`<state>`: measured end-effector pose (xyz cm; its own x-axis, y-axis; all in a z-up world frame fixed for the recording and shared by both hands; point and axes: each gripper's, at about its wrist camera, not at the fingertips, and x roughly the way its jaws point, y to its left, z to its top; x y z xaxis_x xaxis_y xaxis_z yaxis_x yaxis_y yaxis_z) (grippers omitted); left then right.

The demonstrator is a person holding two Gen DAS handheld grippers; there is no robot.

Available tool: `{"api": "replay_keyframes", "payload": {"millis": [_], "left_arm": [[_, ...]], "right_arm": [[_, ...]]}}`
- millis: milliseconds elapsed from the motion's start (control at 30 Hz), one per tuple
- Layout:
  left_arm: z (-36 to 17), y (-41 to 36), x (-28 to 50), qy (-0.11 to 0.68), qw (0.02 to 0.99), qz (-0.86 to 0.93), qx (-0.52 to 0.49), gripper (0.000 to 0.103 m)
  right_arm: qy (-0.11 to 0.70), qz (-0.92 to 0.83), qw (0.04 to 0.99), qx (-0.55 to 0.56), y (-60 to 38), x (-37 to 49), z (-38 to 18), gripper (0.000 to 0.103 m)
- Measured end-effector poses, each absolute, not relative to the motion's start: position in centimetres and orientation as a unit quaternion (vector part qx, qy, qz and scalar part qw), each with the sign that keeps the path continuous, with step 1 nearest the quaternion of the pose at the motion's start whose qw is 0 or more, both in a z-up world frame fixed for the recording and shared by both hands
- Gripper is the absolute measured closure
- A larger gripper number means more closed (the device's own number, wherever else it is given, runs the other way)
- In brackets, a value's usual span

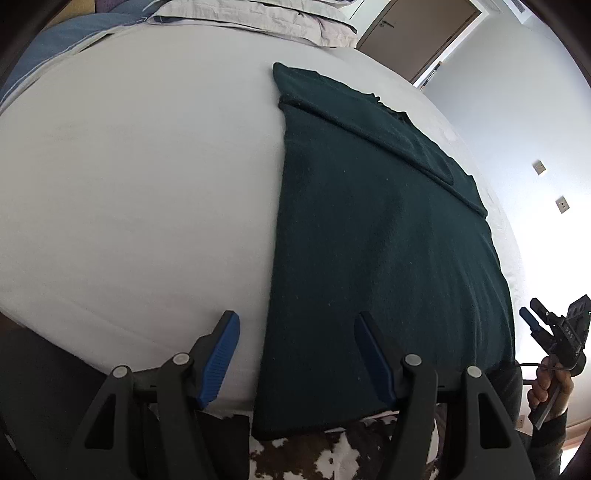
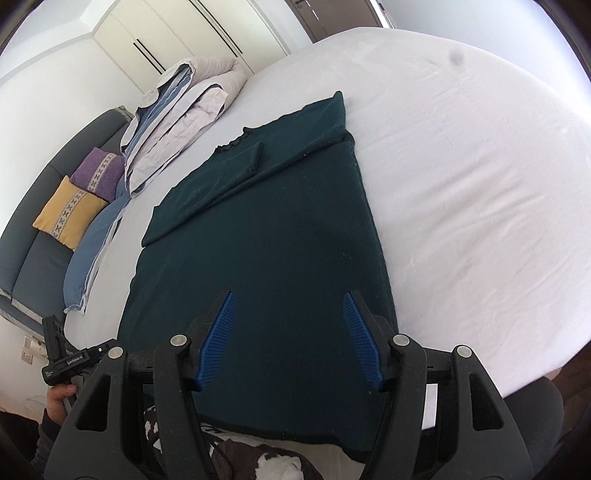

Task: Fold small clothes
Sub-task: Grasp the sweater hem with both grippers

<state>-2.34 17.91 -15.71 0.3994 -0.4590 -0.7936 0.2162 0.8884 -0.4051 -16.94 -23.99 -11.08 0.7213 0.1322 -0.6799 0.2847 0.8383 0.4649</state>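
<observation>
A dark green sweater (image 1: pixel 369 240) lies flat on the white bed sheet (image 1: pixel 147 184), narrowed lengthwise, with a sleeve (image 1: pixel 369 122) folded across its far end. Its hem reaches the bed's near edge. My left gripper (image 1: pixel 295 321) is open just above the hem, straddling the sweater's left edge with nothing between its pads. In the right wrist view the sweater (image 2: pixel 277 240) fills the middle, and my right gripper (image 2: pixel 290 295) hangs open over its near part, holding nothing. Each gripper shows at the edge of the other's view: the right gripper (image 1: pixel 530 310) and the left gripper (image 2: pixel 51 328).
A folded duvet (image 2: pixel 184 110) sits at the head of the bed sheet (image 2: pixel 461 184). Beyond it, a blue sofa carries a yellow cushion (image 2: pixel 70 210) and a purple cushion (image 2: pixel 99 173). A cowhide rug (image 1: pixel 314 458) lies below the bed's near edge. A door (image 1: pixel 417 33) stands behind.
</observation>
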Motion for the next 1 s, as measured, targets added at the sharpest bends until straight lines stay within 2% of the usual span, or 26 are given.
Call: {"api": "replay_keyframes", "payload": {"millis": [200, 333, 567, 667, 733, 800, 1000], "left_arm": [[-16.5, 18.4, -3.6, 0.522, 0.817, -0.209, -0.129, 0.037], [-17.1, 18.5, -4.1, 0.529, 0.812, -0.207, -0.135, 0.046], [-17.7, 18.5, -4.2, 0.543, 0.800, -0.211, -0.144, 0.053], [-17.8, 18.6, -4.1, 0.546, 0.802, -0.200, -0.135, 0.070], [-17.9, 19.0, -4.2, 0.548, 0.800, -0.201, -0.140, 0.087], [-17.9, 19.2, -4.4, 0.547, 0.800, -0.204, -0.140, 0.094], [-17.2, 18.7, -5.0, 0.539, 0.809, -0.199, -0.121, 0.096]], "right_arm": [[0.375, -0.040, 0.877, 0.299, -24.7, -19.4, -12.1, 0.044], [0.385, -0.041, 0.873, 0.297, -25.4, -19.8, -12.4, 0.044], [0.398, -0.043, 0.869, 0.291, -25.5, -20.8, -12.2, 0.044], [0.407, -0.046, 0.867, 0.284, -25.9, -21.2, -11.8, 0.044], [0.413, -0.053, 0.865, 0.279, -26.1, -21.5, -11.7, 0.044], [0.423, -0.063, 0.861, 0.274, -26.6, -21.8, -11.6, 0.044], [0.468, -0.070, 0.837, 0.274, -27.7, -22.0, -12.7, 0.044]]}}
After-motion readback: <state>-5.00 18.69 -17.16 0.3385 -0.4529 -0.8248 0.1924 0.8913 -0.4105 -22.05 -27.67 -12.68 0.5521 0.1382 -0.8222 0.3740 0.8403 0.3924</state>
